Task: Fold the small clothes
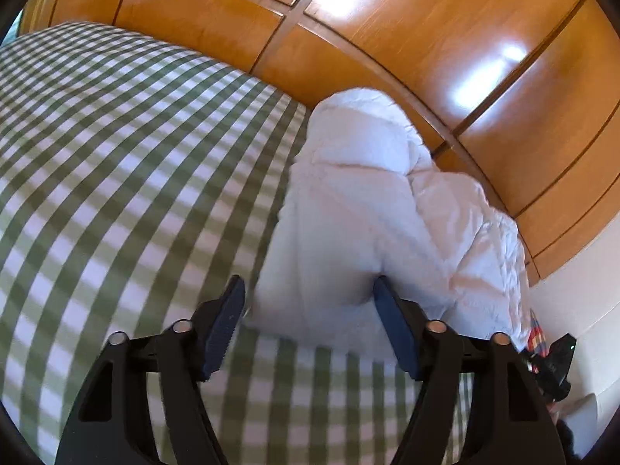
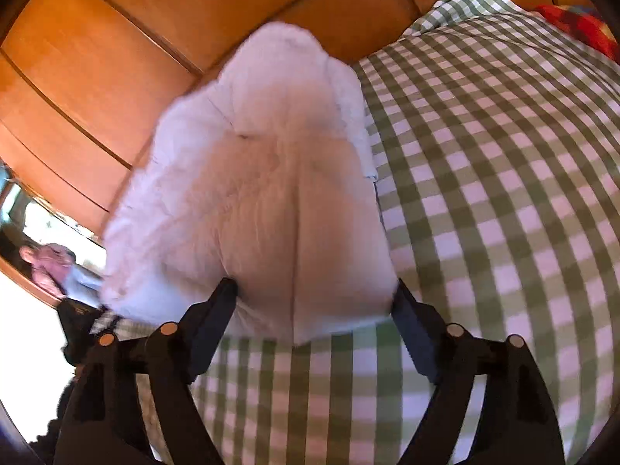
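A white fluffy small garment (image 1: 360,201) lies bunched on the green-and-white checked bed cover (image 1: 116,162), near the wooden wardrobe. My left gripper (image 1: 310,290) is open, its fingers straddling the garment's near edge. In the right wrist view the same garment (image 2: 263,201) fills the middle. My right gripper (image 2: 316,290) is open, with its fingers on either side of the garment's near end. Neither gripper has closed on the cloth. The other gripper (image 1: 554,364) shows at the right edge of the left wrist view.
Glossy wooden wardrobe doors (image 1: 426,38) stand close behind the bed. The checked cover (image 2: 503,193) spreads wide to the right in the right wrist view. A red patterned cloth (image 2: 581,27) lies at the far right corner. A person (image 2: 46,263) is reflected at the left.
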`<control>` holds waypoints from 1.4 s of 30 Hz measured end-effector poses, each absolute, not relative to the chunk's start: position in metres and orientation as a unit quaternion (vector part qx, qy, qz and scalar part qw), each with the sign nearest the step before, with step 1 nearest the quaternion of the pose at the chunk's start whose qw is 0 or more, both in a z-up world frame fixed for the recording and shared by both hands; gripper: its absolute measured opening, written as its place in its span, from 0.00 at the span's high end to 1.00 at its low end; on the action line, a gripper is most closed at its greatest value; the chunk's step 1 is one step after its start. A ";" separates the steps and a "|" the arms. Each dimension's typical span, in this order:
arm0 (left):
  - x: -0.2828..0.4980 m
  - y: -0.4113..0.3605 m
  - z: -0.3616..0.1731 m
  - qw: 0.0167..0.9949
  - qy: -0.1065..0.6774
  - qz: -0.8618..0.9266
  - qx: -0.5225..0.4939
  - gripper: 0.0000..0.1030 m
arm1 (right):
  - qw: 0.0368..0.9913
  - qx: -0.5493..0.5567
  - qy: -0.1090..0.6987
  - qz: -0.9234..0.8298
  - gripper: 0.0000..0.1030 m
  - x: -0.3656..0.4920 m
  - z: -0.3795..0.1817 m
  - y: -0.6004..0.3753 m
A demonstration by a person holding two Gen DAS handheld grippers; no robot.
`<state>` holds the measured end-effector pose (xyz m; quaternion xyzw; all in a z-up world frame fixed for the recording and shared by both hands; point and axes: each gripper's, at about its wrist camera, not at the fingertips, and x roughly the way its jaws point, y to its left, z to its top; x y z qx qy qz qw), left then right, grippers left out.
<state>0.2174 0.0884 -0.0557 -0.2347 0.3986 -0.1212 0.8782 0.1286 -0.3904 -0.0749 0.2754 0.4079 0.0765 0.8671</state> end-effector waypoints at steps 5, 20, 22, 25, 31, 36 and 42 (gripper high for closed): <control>0.221 0.075 -0.050 0.876 0.420 -0.125 -0.203 0.87 | 0.862 0.260 0.431 0.059 0.66 0.133 -0.067 -0.382; 0.111 0.070 -0.037 0.875 0.429 -0.154 -0.162 0.93 | 0.860 0.225 0.453 0.065 0.73 0.030 -0.055 -0.384; 0.083 0.067 -0.034 0.875 0.430 -0.158 -0.156 0.93 | 0.858 0.222 0.458 0.068 0.73 0.005 -0.054 -0.385; 0.045 0.060 -0.031 0.874 0.436 -0.164 -0.139 0.93 | 0.854 0.222 0.465 0.066 0.73 -0.029 -0.056 -0.389; 0.003 0.047 -0.020 0.889 0.429 -0.139 -0.083 0.86 | 0.858 0.226 0.460 0.041 0.36 -0.053 -0.053 -0.402; -0.004 0.065 0.007 0.908 0.394 -0.114 -0.079 0.86 | 0.890 0.200 0.409 -0.001 0.21 -0.054 -0.013 -0.416; 0.011 0.052 0.036 0.928 0.346 -0.123 -0.069 0.58 | 0.920 0.121 0.371 0.014 0.21 0.010 0.031 -0.376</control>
